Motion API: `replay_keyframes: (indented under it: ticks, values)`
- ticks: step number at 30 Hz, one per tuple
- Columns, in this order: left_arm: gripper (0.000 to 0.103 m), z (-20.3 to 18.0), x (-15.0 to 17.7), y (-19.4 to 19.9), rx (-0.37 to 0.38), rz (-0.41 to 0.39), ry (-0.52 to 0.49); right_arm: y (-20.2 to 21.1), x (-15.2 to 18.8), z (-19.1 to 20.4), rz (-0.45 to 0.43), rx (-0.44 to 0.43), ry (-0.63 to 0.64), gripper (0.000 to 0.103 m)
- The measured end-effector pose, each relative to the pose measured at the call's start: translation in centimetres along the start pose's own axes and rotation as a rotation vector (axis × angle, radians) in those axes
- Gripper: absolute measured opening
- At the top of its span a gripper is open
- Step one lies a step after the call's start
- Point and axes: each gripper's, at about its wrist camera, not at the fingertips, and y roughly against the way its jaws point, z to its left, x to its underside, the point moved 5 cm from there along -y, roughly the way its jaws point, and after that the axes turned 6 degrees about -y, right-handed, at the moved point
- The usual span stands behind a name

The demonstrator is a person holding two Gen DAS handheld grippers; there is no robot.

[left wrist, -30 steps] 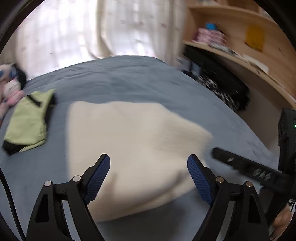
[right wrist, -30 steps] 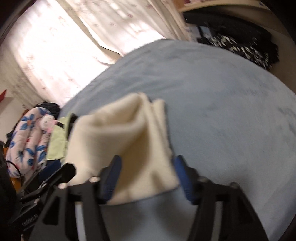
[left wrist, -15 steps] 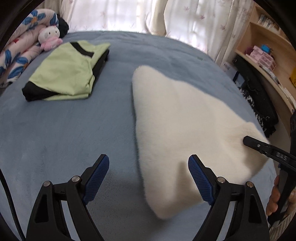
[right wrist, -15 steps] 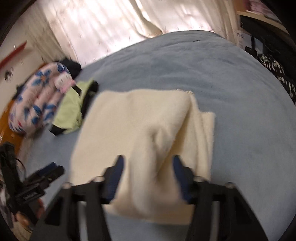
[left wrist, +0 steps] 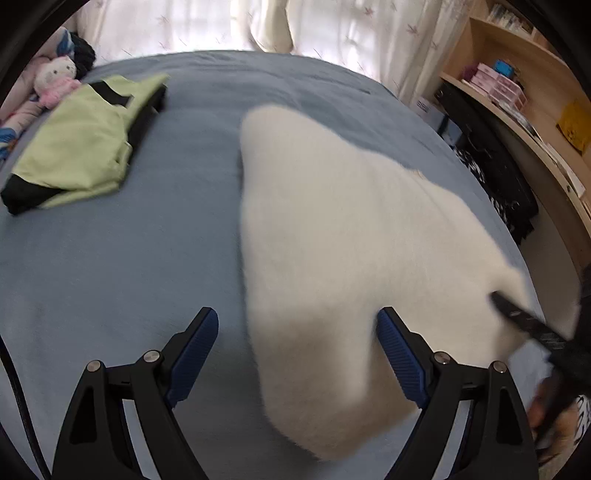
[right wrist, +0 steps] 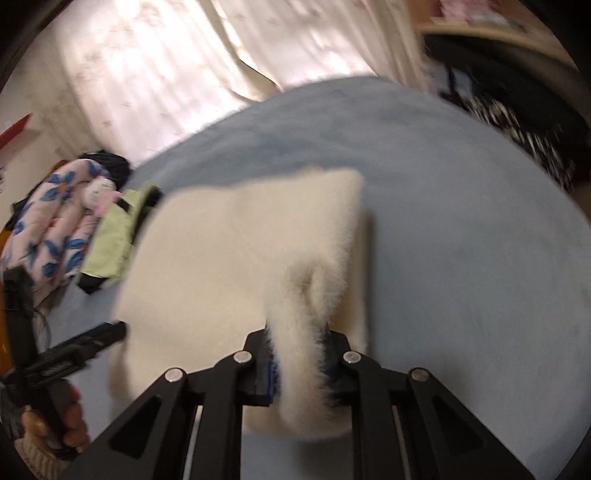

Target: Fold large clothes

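A cream fleece garment (left wrist: 351, 236) lies folded on the blue bed (left wrist: 110, 266). My left gripper (left wrist: 295, 354) hovers open over the garment's near left edge, one pad over bare sheet, the other over fleece, neither touching. In the right wrist view the same garment (right wrist: 229, 251) has a raised fold at its near right corner. My right gripper (right wrist: 299, 354) is closing, and its pads press that fold from both sides. The right gripper's finger (left wrist: 524, 321) shows at the garment's right corner in the left wrist view. The left gripper (right wrist: 92, 338) shows at the left, held by a hand.
A folded green and black garment (left wrist: 85, 144) lies at the bed's far left, next to a plush toy (left wrist: 55, 79) and a floral quilt (right wrist: 48, 221). Wooden shelves (left wrist: 517, 92) and dark clothes (left wrist: 498, 173) stand off the bed's right side. Curtains (left wrist: 258, 22) hang behind.
The right jaws have closed from wide apart onto a bunched fold of the fleece. The left gripper has sunk toward the garment's near left edge, still open.
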Motion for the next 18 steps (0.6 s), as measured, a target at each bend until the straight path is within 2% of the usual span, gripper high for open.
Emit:
replay_keyframes:
  ticks: [2, 5, 7, 8, 10, 12, 13, 15, 18]
  values:
    - [0.086, -0.8, 0.8, -1.2, 0.009, 0.019, -0.020, -1.8, 0.9, -0.8, 0.011, 0.000, -0.024, 0.016]
    - [0.086, -0.9, 1.0, -1.6, 0.005, 0.019, -0.024, -1.4, 0.4, -0.2, 0.016, -0.010, -0.011, 0.018]
    - [0.086, -0.9, 0.8, -1.3, 0.014, 0.027, -0.028, -0.6, 0.3, -0.1, 0.041, -0.005, 0.005, 0.023]
    - [0.086, -0.9, 0.7, -1.1, 0.020, 0.035, -0.033, 0.2, -0.1, -0.1, 0.054, 0.008, 0.011, 0.028]
    - [0.086, -0.9, 0.3, -0.7, 0.034, 0.047, -0.036, 1.7, -1.2, -0.2, 0.024, 0.019, 0.011, 0.043]
    - [0.086, -0.5, -0.5, -0.1, 0.057, 0.041, -0.034, 3.5, -2.9, -0.6, -0.035, 0.001, -0.003, 0.071]
    - [0.086, -0.2, -1.1, 0.0, 0.064, 0.038, -0.029, 4.0, -4.0, -0.8, -0.066, -0.002, -0.012, 0.076]
    - [0.086, 0.2, -2.5, -0.3, 0.067, 0.040, -0.011, 3.7, -5.7, -0.9, -0.092, 0.010, -0.010, 0.080]
    - [0.086, 0.6, -5.3, -1.8, 0.074, 0.061, 0.011, 0.3, -8.6, -1.2, -0.049, 0.016, -0.023, 0.080]
